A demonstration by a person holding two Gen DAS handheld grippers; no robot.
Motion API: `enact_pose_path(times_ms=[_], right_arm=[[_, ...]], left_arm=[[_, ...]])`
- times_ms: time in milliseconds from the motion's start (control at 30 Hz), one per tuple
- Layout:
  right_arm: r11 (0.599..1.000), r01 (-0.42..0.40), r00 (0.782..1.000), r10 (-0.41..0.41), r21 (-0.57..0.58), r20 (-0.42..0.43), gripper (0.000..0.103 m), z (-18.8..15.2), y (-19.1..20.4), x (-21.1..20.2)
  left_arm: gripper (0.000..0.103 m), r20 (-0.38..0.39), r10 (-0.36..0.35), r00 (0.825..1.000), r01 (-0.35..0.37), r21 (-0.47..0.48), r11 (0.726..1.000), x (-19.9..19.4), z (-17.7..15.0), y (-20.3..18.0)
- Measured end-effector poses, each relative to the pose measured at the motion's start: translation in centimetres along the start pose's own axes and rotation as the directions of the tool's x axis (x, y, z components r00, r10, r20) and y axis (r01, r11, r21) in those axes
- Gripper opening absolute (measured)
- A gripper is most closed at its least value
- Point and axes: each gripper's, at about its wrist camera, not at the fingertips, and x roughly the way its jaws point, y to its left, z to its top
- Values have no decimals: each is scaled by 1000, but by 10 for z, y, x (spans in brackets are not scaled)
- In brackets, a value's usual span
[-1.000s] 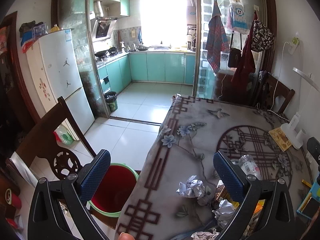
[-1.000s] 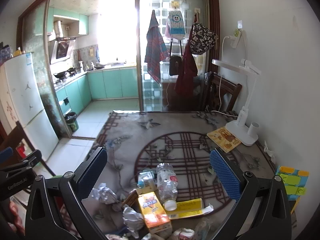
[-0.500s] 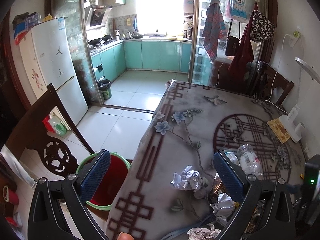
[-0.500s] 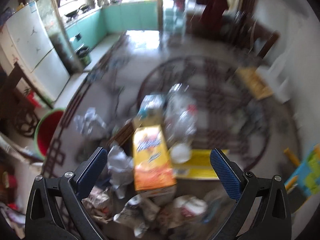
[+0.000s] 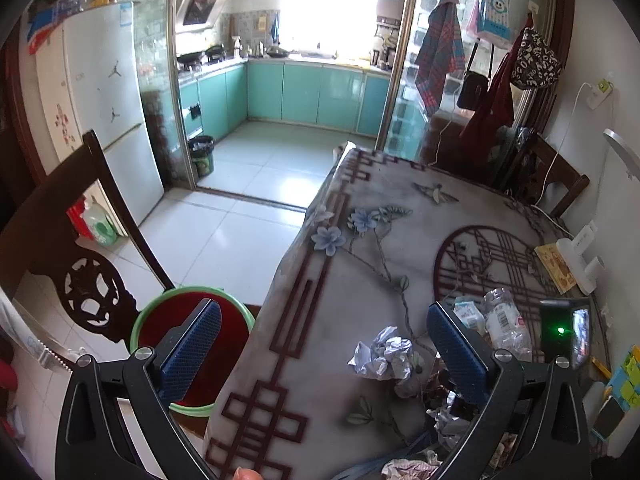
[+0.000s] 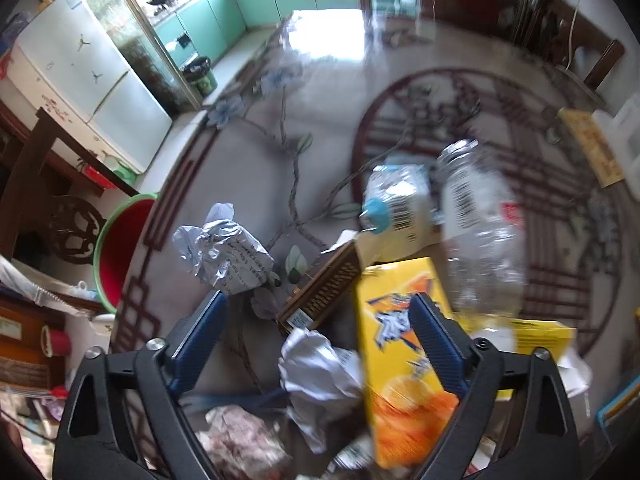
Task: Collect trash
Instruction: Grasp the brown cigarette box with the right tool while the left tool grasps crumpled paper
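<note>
The job looks like it is just starting: the trash sits in a pile on the bench [image 6: 320, 92], and nothing is picked up yet. The right gripper [image 6: 316, 340] hangs low over the pile with its fingers wide apart, holding nothing. Between them lie a crumpled paper ball [image 6: 320, 376] and the edge of the yellow juice box [image 6: 404, 360]. I think it should go down next and squeeze one piece. The left gripper [image 5: 324, 356] is wide too and holds nothing. The red bucket [image 5: 160, 320] with the green rim stands on the floor beside the bench; what I can see of its inside looks bare.
</note>
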Motion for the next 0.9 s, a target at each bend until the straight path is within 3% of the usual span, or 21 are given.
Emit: enact_pose_path(times_ms=[100, 200, 233, 267, 333, 367, 467, 567, 700, 833, 867, 900], right_arm=[[1000, 7, 999, -7, 11, -54, 81, 3, 2, 22], [999, 46, 998, -47, -13, -49, 76, 7, 8, 25], [998, 51, 997, -52, -21, -52, 65, 7, 8, 26], [997, 71, 996, -73, -36, -48, 45, 8, 10, 27], [995, 87, 995, -89, -56, -41, 25, 10, 10, 29], [998, 47, 997, -49, -44, -56, 14, 10, 9, 30], [1000, 7, 999, -7, -1, -43, 5, 9, 1, 27], [997, -46, 999, 45, 60, 10, 5, 3, -14, 7], [994, -65, 995, 58, 92, 80, 5, -2, -27, -25], [989, -103, 992, 95, 102, 80, 5, 2, -31, -34], [990, -96, 993, 88, 99, 81, 5, 2, -30, -36], [991, -90, 993, 82, 100, 87, 5, 1, -30, -38]], left_arm=[[103, -58, -53, 997, 51, -38, 998, 16, -2, 11], [103, -115, -108, 988, 105, -30, 994, 33, -5, 12], [103, -123, -115, 986, 112, -30, 993, 36, -5, 10], [103, -131, -123, 984, 120, -31, 992, 40, -6, 9], [103, -151, -134, 979, 131, -28, 991, 50, -8, 5], [103, -164, -134, 977, 133, -21, 991, 55, -9, 2], [103, -204, -132, 970, 133, -9, 991, 73, -14, -2], [103, -265, -157, 951, 159, -12, 987, 98, -22, -8], [102, -357, -191, 914, 201, -11, 980, 135, -35, -25], [100, -420, -187, 888, 204, -4, 979, 172, -43, -42], [85, -436, -184, 881, 203, -3, 979, 180, -46, -43], [59, -463, -178, 868, 200, -2, 980, 190, -49, -46]])
